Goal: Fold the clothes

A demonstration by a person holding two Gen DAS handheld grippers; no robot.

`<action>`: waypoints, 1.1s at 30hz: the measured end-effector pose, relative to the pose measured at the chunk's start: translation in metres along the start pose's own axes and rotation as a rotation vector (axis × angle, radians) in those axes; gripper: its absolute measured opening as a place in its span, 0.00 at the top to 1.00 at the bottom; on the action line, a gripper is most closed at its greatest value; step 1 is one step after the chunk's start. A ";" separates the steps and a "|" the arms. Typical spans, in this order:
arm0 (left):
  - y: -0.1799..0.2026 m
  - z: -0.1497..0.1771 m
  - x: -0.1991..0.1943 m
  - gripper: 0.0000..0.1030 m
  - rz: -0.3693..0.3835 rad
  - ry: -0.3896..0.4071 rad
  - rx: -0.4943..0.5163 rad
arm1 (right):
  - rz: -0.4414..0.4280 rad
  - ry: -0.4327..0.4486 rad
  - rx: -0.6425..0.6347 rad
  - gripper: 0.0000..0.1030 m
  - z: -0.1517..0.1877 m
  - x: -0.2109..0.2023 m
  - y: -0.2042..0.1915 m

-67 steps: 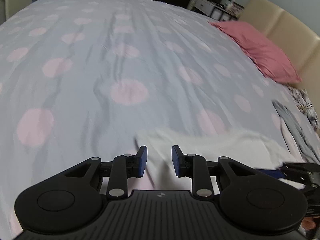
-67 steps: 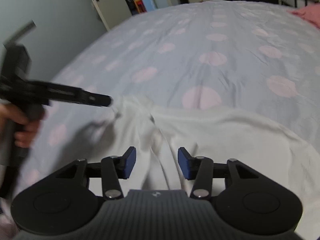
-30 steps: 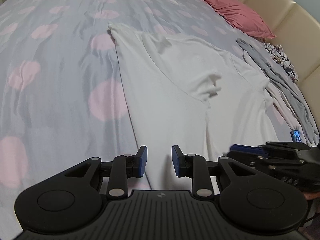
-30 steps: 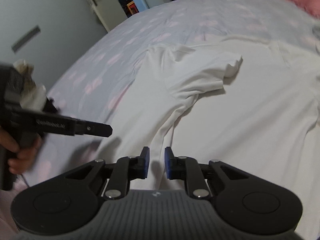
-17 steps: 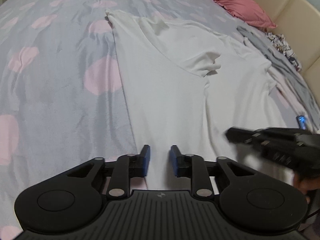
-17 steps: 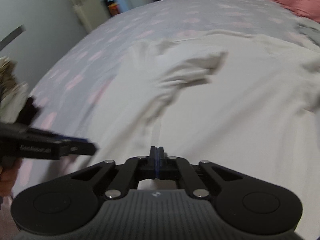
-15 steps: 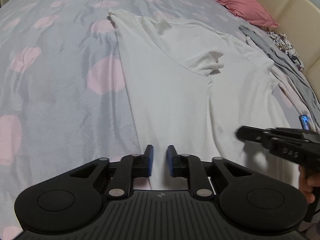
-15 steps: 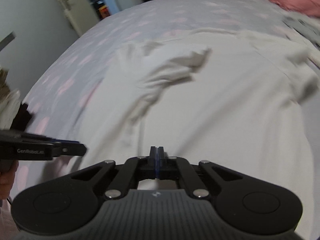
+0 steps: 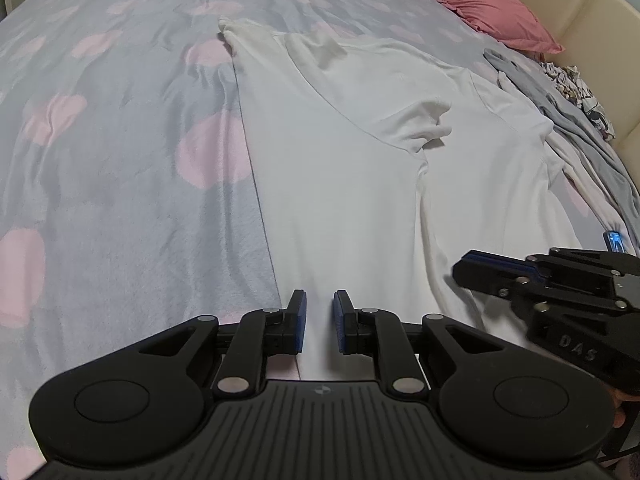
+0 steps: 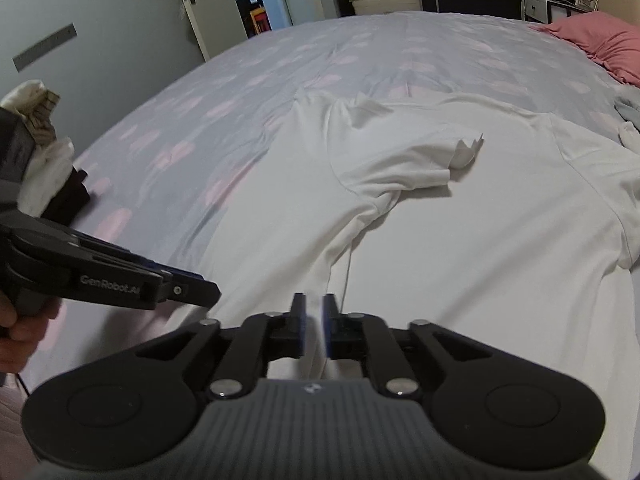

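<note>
white shirt [image 9: 340, 168] flat on bedspread [image 9: 120, 160] | left gripper [image 9: 318, 322] parted over hem

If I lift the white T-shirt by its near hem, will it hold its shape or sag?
The white T-shirt will likely sag: its sleeve already lies crumpled over the body. It looks thin and light. It may drag on the fleecy bedspread rather than slide.
</note>
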State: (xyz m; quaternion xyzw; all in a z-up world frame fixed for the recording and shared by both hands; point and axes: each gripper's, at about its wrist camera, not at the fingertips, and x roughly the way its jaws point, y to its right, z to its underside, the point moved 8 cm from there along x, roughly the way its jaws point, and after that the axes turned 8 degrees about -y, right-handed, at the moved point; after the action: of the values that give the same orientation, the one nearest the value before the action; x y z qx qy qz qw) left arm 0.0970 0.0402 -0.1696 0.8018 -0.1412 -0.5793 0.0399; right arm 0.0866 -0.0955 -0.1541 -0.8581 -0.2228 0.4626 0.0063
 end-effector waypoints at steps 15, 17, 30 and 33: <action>-0.001 -0.002 0.004 0.88 -0.001 -0.017 -0.011 | 0.085 -0.001 -0.063 0.98 0.011 0.011 -0.003; -0.001 -0.002 0.005 0.88 -0.007 -0.022 -0.012 | 0.075 0.008 0.003 0.98 0.010 0.005 0.006; -0.003 0.000 0.002 0.90 -0.014 -0.020 0.002 | 0.036 0.001 0.202 0.96 0.016 -0.015 0.037; -0.004 0.001 -0.004 0.90 0.001 -0.001 0.007 | 0.044 0.001 0.185 0.93 0.024 -0.026 0.038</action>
State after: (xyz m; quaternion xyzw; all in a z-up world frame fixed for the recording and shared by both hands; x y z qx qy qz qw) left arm 0.0951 0.0454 -0.1670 0.8016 -0.1436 -0.5791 0.0374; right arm 0.0695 -0.1446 -0.1550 -0.8587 -0.1601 0.4810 0.0754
